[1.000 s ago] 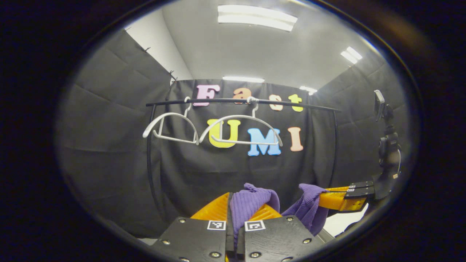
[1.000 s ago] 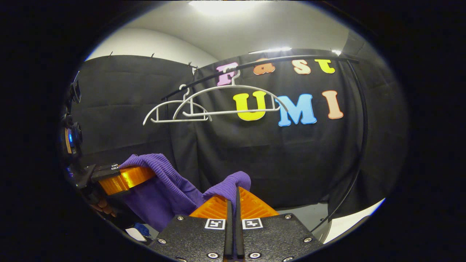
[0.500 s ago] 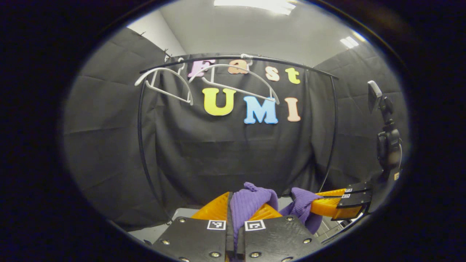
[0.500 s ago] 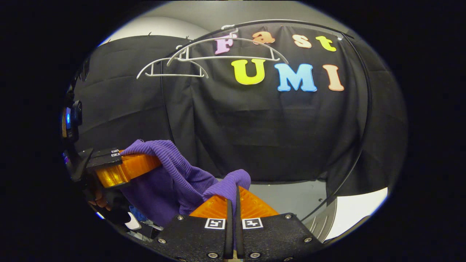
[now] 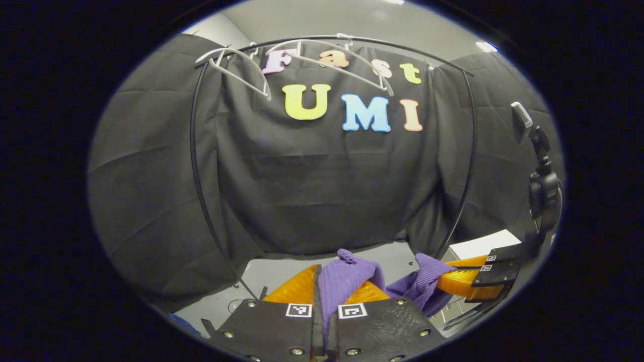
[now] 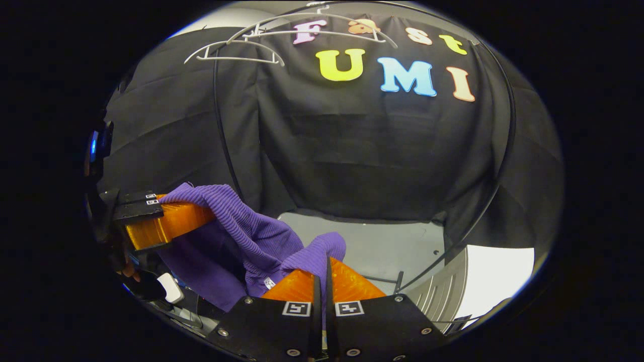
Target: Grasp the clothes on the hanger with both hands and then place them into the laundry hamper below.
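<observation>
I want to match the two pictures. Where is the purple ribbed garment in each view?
Left gripper view: purple ribbed garment at bottom centre, pinched in the left gripper.
Right gripper view: it runs from lower left to bottom centre, into the right gripper.
Shared landmark: white hangers on the black rail.

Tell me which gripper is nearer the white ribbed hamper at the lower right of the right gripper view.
Right. The right gripper, shut on the purple garment, hangs beside the hamper; the left gripper holds the garment's far end, farther off.
</observation>
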Demonstrator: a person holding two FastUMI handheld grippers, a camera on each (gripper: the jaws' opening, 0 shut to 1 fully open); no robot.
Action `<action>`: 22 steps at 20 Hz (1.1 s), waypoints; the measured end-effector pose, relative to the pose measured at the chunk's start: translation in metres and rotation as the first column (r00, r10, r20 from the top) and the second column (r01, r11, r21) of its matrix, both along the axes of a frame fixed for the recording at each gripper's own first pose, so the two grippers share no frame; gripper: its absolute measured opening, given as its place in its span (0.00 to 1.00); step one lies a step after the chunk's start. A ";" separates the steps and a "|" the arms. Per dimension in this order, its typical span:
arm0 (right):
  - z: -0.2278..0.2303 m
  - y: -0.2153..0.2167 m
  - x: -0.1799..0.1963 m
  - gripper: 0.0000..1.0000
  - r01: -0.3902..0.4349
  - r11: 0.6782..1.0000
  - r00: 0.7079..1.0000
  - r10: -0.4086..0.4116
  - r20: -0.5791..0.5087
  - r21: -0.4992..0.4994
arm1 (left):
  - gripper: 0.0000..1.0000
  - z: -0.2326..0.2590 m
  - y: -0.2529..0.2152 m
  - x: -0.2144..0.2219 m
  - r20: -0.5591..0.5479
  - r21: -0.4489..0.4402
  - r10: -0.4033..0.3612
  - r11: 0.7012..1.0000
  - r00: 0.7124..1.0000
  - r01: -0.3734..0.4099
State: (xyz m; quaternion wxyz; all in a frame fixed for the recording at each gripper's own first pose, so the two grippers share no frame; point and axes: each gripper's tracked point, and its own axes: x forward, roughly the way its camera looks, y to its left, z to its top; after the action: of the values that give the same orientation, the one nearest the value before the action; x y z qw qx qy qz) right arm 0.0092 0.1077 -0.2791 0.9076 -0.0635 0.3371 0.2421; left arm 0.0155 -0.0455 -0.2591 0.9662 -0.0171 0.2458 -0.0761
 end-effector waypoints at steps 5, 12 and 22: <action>-0.036 -0.010 -0.013 0.05 0.001 0.997 0.997 -0.007 -0.082 -0.076 | 0.04 -0.056 0.007 -0.018 -0.139 0.053 -0.006 0.999 0.990 0.014; -0.057 -0.017 -0.037 0.26 -0.011 0.994 0.988 -0.006 -0.157 -0.105 | 0.31 -0.102 0.021 -0.046 -0.253 0.061 0.023 0.998 0.967 -0.008; 0.009 -0.017 -0.004 0.95 0.063 0.997 0.998 -0.063 -0.015 -0.042 | 0.95 0.017 0.041 -0.003 0.015 0.060 0.069 0.996 0.998 -0.070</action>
State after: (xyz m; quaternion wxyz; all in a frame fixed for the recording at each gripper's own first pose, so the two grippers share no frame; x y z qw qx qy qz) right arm 0.0054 0.0910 -0.2699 0.9105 -0.0698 0.3511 0.2067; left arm 0.0126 -0.0047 -0.2422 0.9699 0.0042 0.2409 -0.0351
